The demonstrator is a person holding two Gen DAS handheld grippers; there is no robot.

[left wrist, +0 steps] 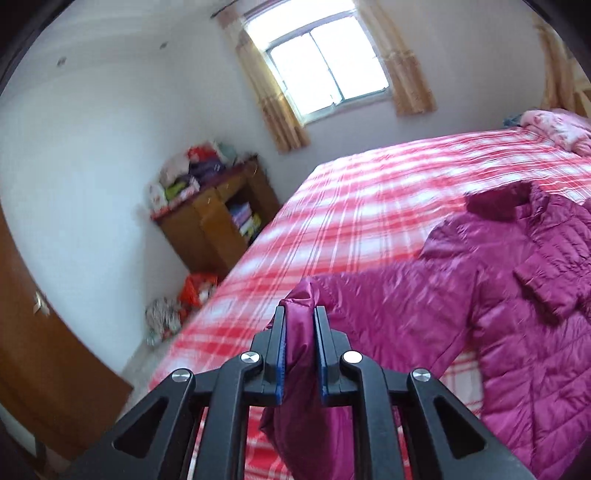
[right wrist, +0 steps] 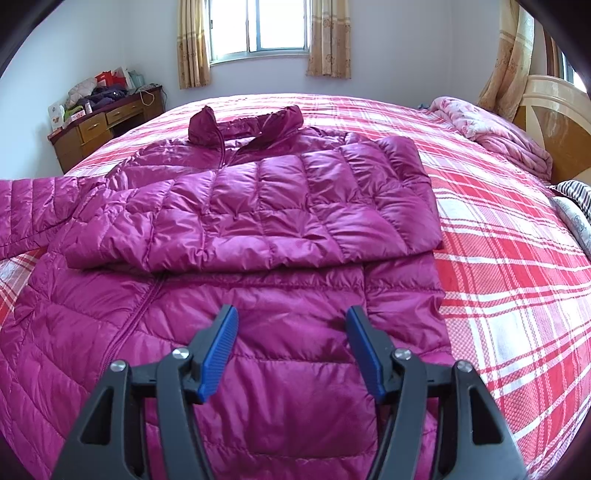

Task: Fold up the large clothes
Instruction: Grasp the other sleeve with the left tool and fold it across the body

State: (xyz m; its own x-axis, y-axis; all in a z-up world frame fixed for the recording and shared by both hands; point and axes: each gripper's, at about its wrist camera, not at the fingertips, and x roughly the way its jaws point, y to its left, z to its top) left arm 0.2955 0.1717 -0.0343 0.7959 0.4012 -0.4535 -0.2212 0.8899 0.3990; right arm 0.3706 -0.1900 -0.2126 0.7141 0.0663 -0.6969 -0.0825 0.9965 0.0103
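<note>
Bedroom setting, daylight through the curtained window (right wrist: 258,29), and I'm working over a bed covered in a red-and-white plaid sheet (right wrist: 517,295). Spread across it is the magenta quilted puffer jacket (right wrist: 280,206), collar toward the window, with one sleeve already laid across the chest.

My left gripper (left wrist: 300,317) has its jaws nearly closed, pinching a bunch of shiny jacket fabric, apparently the end of the other sleeve, raised off the sheet, with a loose tail hanging below the fingers. My right gripper (right wrist: 291,321) hangs over the lower front of the jacket, jaws well apart, nothing between the blue pads (right wrist: 218,350).

Now the risks as I read them. That fabric is slick and puffy, and the left grip is on a thin wad near the fingertips, so a quick swing could let it slide out. Pulling too hard might drag the whole jacket sideways and undo the sleeve that already lies folded. With the right side not pinning anything, the body has nothing holding it down. That dangling tail could also tuck under and leave a lumpy fold.
</note>
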